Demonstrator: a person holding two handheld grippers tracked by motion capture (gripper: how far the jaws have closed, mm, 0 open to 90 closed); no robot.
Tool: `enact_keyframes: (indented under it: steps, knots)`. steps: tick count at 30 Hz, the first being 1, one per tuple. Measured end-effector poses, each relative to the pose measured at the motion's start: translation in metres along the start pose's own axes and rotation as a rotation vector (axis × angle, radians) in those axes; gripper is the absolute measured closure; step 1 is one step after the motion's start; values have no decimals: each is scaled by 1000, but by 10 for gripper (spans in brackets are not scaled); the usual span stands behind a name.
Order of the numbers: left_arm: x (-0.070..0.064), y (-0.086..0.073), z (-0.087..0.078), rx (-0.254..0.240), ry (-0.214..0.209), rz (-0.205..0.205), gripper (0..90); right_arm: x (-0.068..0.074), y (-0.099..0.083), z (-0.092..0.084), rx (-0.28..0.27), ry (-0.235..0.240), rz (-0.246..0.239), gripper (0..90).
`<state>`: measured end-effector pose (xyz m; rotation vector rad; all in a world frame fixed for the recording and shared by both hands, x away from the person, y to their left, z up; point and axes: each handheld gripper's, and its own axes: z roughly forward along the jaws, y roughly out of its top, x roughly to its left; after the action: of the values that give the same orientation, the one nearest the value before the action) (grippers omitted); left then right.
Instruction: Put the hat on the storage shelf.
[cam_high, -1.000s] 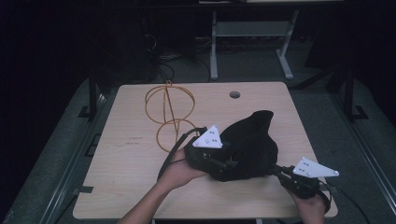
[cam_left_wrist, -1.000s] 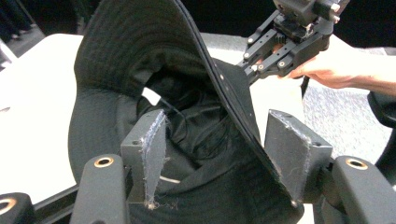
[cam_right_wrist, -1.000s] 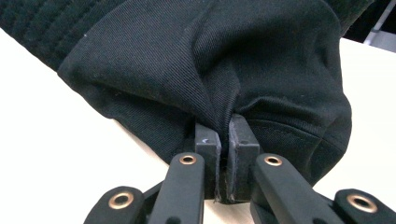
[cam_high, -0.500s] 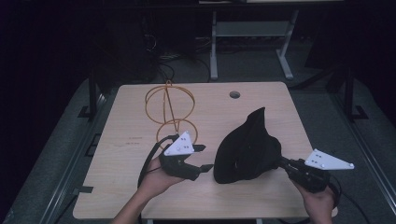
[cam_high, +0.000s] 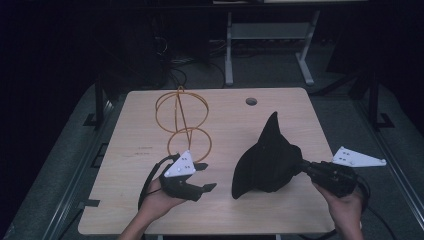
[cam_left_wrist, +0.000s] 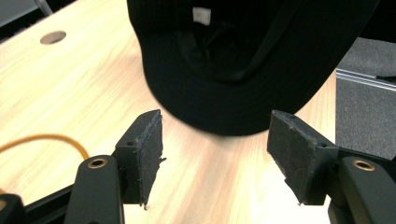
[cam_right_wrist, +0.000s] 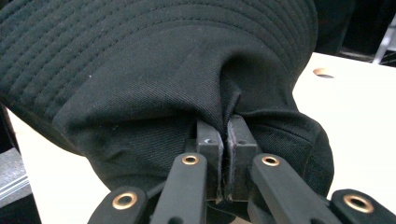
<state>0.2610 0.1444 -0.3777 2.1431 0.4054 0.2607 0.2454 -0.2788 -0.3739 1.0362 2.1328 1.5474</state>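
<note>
A black bucket hat (cam_high: 267, 160) stands tilted on its brim at the right of the wooden table (cam_high: 135, 135), one edge pointing up. My right gripper (cam_high: 304, 167) is shut on a fold of its fabric; in the right gripper view the jaws (cam_right_wrist: 227, 135) pinch the cloth of the hat (cam_right_wrist: 154, 70) tightly. My left gripper (cam_high: 210, 176) hovers left of the hat, open with nothing between its pads (cam_left_wrist: 147, 149). In the left gripper view the hat's open underside (cam_left_wrist: 233, 60) with a white label faces the jaws, a short way off.
An orange wire stand of linked rings (cam_high: 182, 120) rises at the table's middle left, just beyond my left gripper; a strand of it (cam_left_wrist: 42, 140) shows low at the left. A round cable hole (cam_high: 251, 101) lies near the far edge. Dark floor and desk legs lie beyond.
My left gripper has drawn away from the hat to the left and toward the near edge. The right gripper has lifted slightly, pulling the hat upright and rightward.
</note>
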Motion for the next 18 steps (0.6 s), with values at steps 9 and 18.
enact_keyframes:
  steps: [9, 18]
  knots:
    - [5, -25, 2, 18, 17, -49, 333, -2, 15, -5, -22, 42, 54, 865]
    - [3, -39, 0, 24, 25, -47, 327, -1, 31, -4, -23, 51, 71, 865]
